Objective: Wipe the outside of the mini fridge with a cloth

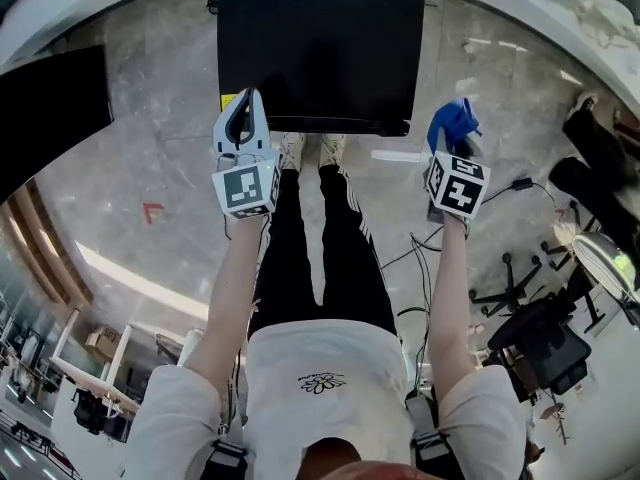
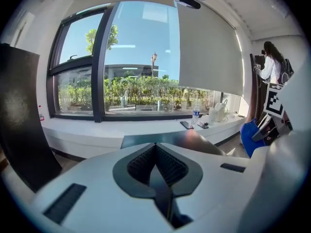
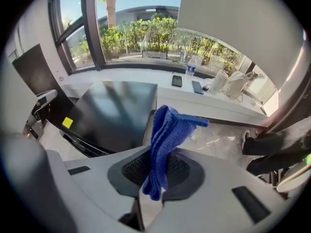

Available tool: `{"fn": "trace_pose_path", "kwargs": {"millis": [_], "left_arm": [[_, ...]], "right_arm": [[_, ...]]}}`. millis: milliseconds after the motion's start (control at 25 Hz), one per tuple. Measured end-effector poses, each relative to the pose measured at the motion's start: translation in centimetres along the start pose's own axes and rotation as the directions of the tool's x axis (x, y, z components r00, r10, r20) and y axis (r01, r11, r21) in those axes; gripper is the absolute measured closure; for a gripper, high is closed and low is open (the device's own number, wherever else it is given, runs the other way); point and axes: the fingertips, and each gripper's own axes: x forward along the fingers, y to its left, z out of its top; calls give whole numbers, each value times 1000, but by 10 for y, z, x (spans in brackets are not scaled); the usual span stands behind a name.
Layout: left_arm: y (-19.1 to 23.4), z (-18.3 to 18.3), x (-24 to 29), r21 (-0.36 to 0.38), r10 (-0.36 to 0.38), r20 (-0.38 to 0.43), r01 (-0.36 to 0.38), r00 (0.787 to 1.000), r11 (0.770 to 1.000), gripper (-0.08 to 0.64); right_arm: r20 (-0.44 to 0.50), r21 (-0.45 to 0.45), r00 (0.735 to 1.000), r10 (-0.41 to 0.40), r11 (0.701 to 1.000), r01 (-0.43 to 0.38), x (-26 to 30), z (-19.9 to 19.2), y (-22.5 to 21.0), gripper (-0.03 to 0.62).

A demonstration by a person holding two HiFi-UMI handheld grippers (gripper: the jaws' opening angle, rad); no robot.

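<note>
A blue cloth is gripped by the right gripper, held over the floor just beside the black mini fridge's front right corner. The left gripper is closed on nothing. A yellow label at the fridge's front left corner is seen plainly only in the right gripper view; its print is unreadable.

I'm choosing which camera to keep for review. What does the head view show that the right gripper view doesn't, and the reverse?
Only the head view shows the person's legs and shoes, plus a red floor mark. Only the right gripper view shows the window with greenery outside, and a water bottle and a phone on the sill. Both show the black mini fridge and the blue cloth pinched in the right tongs.
</note>
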Motion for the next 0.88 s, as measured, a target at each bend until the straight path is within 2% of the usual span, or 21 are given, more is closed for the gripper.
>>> {"fn": "trace_pose_path", "kwargs": {"millis": [160, 280, 400, 480, 600, 680, 760, 880], "left_arm": [[1, 79, -30, 3, 1, 77, -2, 997, 1000, 555], [5, 129, -51, -45, 61, 119, -56, 991, 997, 555], [-1, 190, -70, -102, 81, 195, -62, 978, 993, 555], [-7, 231, -90, -96, 55, 254, -32, 966, 995, 555], [-13, 279, -113, -65, 9, 329, 13, 944, 998, 555], [-15, 307, -125, -59, -9, 371, 33, 929, 998, 555], [-19, 335, -142, -34, -37, 413, 56, 910, 998, 555], [-33, 374, -171, -8, -120, 478, 141, 870, 990, 555]], "right_arm": [[134, 78, 989, 63, 994, -74, -64, 51, 22, 520], [277, 111, 953, 127, 980, -163, -110, 99, 46, 520], [403, 88, 895, 190, 966, -245, -163, 142, 75, 520], [474, 64, 852, 224, 956, -287, -203, 166, 98, 520], [578, 27, 773, 262, 941, -338, -263, 198, 126, 520], [631, 0, 725, 275, 935, -354, -298, 213, 139, 520], [670, -19, 689, 276, 935, -355, -333, 218, 148, 520], [733, -63, 630, 256, 948, -313, -382, 228, 154, 520]]}}
